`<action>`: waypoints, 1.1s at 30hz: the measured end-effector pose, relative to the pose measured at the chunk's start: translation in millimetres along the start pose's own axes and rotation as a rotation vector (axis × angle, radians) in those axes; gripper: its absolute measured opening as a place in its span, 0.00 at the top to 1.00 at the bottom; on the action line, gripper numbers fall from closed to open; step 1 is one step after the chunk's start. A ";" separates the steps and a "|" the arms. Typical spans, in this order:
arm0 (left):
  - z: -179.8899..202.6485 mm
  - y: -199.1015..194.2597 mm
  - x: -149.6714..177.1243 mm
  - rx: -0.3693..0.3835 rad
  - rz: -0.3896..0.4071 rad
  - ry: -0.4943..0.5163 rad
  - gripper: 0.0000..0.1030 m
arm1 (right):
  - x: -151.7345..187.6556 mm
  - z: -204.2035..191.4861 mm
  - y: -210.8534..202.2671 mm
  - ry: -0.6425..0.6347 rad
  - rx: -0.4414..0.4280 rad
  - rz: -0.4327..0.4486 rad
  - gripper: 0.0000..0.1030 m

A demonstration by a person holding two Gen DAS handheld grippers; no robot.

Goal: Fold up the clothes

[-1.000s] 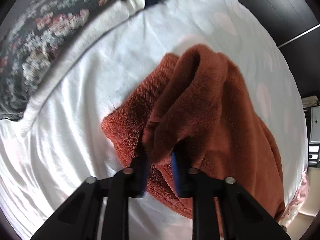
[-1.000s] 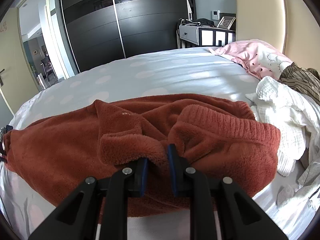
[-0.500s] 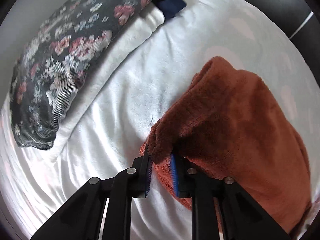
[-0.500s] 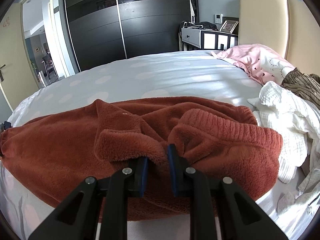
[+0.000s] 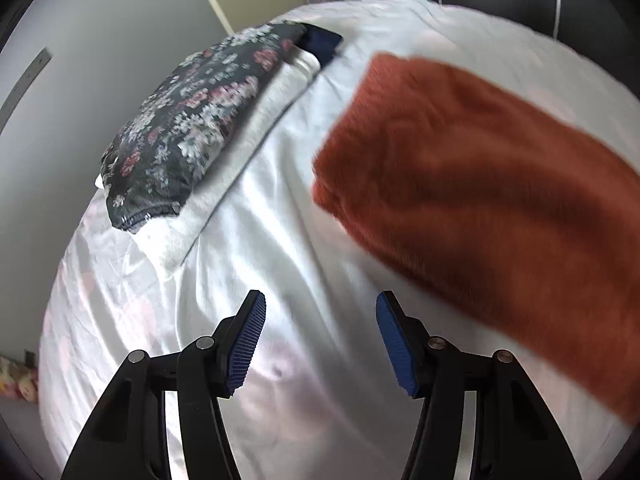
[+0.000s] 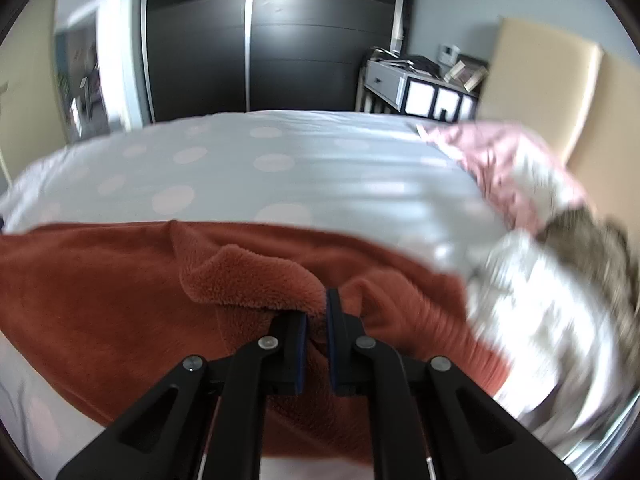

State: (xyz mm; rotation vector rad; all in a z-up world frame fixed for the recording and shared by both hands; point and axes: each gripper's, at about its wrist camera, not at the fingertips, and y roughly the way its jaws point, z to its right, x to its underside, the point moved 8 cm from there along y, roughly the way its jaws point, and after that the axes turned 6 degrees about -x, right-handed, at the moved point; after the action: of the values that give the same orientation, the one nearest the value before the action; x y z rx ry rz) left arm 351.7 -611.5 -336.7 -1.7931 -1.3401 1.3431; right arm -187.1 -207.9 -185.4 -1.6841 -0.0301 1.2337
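Nearest in the right wrist view, the right gripper (image 6: 316, 316) was seen clamped on a bunched fold of the rust fleece garment (image 6: 120, 288), pile bulging over the left pad at about 11 o'clock. In the left wrist view, the left gripper (image 5: 318, 336) was seen spread wide with nothing between its blue pads (image 5: 247, 344), poised above bare bedsheet (image 5: 240, 248). The garment (image 5: 480, 200) lay flat from 1 to 4 o'clock of that gripper, apart from it, its near corner at roughly 1 o'clock. Both views were smeared by motion.

The step in hand was judged to be the setting down of a fold. It would be done well if the right end were lowered until the layers lay flush before the clamp was eased, so that the thick pile was not dragged back. The free left gripper would best be brought to the loose edge at 1 o'clock, and only the top layers pinched.

Farther off, a floral dark garment (image 5: 192, 128) lay on a white towel (image 5: 248, 148) at 11 o'clock. In the right view a white heap (image 6: 552, 320) and a pink cloth (image 6: 500, 160) lay at 2 o'clock, near the garment's ribbed end; catching them was to be avoided.
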 end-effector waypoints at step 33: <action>-17.0 8.8 -7.4 0.064 -0.132 -0.115 0.39 | -77.7 135.8 65.2 0.178 -0.095 -0.421 0.29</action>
State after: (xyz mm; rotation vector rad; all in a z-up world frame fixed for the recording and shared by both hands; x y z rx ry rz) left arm 370.7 -619.1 -334.8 -1.5767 -1.4326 1.4191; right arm -355.0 -187.8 -173.8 -1.7516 -0.3230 0.7759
